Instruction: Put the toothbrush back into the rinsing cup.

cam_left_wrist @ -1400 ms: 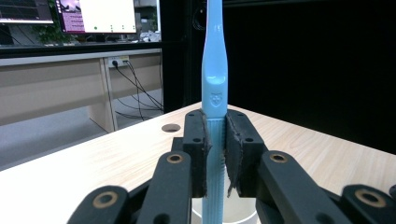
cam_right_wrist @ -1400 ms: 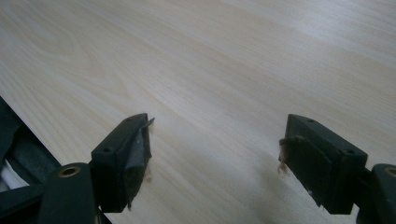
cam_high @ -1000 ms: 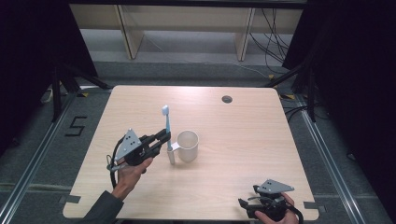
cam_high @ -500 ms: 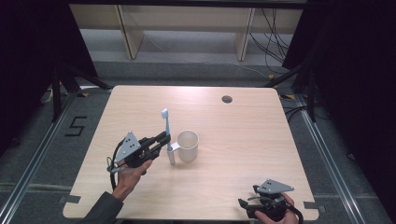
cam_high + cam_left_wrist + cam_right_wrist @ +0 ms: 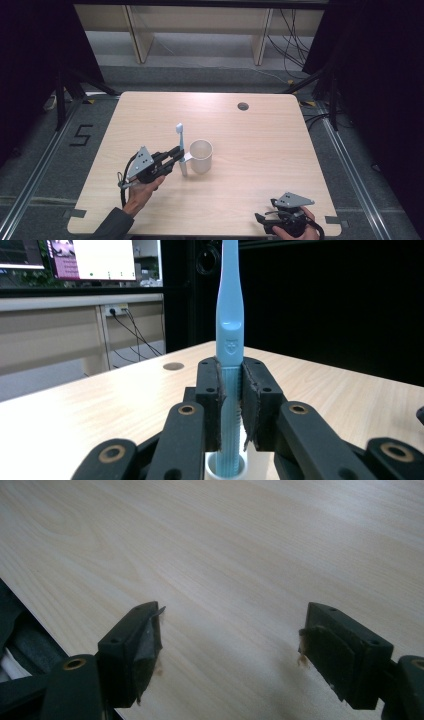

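Upright between the pads of the left gripper (image 5: pixel 172 156), the blue toothbrush (image 5: pixel 229 335) is pinched at its ribbed handle — its lower end sits inside a small white holder (image 5: pixel 225 471) just beside the white cup (image 5: pixel 200 156) on the table (image 5: pixel 280 150). Down at the near edge, the right gripper (image 5: pixel 232 640) rests with jaws spread — nothing between them.

- The high view looks forward and down from the table's (image 5: pixel 280 150) near edge.
- The left gripper view sits low, close behind its jaws, facing the far edge's cable hole (image 5: pixel 173 366), shared with the high view.
- The right gripper view looks down closely at the tabletop.
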{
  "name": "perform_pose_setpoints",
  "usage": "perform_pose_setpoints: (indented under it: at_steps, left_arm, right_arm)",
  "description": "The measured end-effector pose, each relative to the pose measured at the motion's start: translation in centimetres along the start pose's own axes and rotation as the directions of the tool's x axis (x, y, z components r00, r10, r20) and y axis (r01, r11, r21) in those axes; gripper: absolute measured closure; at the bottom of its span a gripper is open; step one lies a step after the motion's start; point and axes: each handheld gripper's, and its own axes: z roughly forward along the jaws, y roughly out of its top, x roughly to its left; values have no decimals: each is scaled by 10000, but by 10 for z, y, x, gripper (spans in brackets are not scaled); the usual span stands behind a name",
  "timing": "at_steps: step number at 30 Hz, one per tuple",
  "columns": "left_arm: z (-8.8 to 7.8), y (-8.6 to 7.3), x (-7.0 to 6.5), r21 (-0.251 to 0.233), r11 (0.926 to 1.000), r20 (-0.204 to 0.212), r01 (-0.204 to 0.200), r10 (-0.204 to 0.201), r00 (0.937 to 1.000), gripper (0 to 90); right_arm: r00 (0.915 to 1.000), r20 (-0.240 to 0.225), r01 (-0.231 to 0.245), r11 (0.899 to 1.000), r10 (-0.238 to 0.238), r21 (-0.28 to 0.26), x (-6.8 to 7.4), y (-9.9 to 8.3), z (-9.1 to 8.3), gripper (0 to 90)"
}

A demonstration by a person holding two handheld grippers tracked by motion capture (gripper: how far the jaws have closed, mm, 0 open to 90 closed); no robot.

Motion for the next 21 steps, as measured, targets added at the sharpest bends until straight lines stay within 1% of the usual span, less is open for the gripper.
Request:
perform_pose_setpoints:
  at_steps: [1,3,4,6,7,8,9,10,11,12,13,15,18,19,21]
  left_arm:
    - [0,-2,0,20,10000,16,24,-24,10000,782]
    - [1,-6,-1,141,9999,30,56,-56,10000,782]
    - [1,-8,-1,154,9998,10,100,-100,9999,782]
    - [2,-10,-1,184,9997,38,178,-179,9998,782]
    - [2,-11,-1,223,9996,54,189,-190,9998,782]
    - [2,-11,-1,256,9995,74,179,-181,9998,782]
    - [2,-11,-1,273,9995,89,156,-159,9998,782]
    - [3,-12,-1,305,9994,121,174,-178,9998,781]
    - [3,-13,-1,365,9992,134,143,-148,9998,781]
    - [3,-14,0,420,9991,128,108,-114,9999,781]
    - [3,-15,0,430,9988,132,227,-233,9996,781]
    - [3,-17,1,484,9986,125,191,-197,9997,780]
    - [3,-18,3,582,9979,138,267,-276,9995,779]
    - [3,-19,3,626,9974,133,349,-358,9993,779]
    - [2,-19,3,615,9977,88,295,-301,9995,778]
  right_arm:
    - [9999,26,160,9999,-160,-13,-1,0,0,243]
    - [9998,32,173,9998,-172,-34,-1,0,0,243]
    - [10000,5,8,10000,-8,-7,1,0,0,243]
    - [9999,-35,-103,9999,103,31,2,0,1,243]
    - [10000,14,99,9999,-99,-56,0,0,1,243]
    - [10000,-22,-36,10000,36,-6,1,0,1,243]
    - [10000,-39,-50,10000,50,17,1,0,1,243]
    - [10000,-42,18,10000,-18,34,1,0,1,243]
    - [9997,-1,246,9997,-246,-40,-1,-1,2,243]
    - [9996,-49,275,9996,-275,-17,-1,0,2,243]
    - [9997,-42,248,9997,-248,-56,-1,0,2,243]
    - [9997,0,243,9997,-243,-22,0,0,1,243]
    - [9997,-1,260,9996,-260,-57,-1,0,2,244]
    - [9997,-11,250,9997,-250,-59,-1,0,2,243]
    - [9996,-51,269,9996,-269,2,-1,0,2,243]
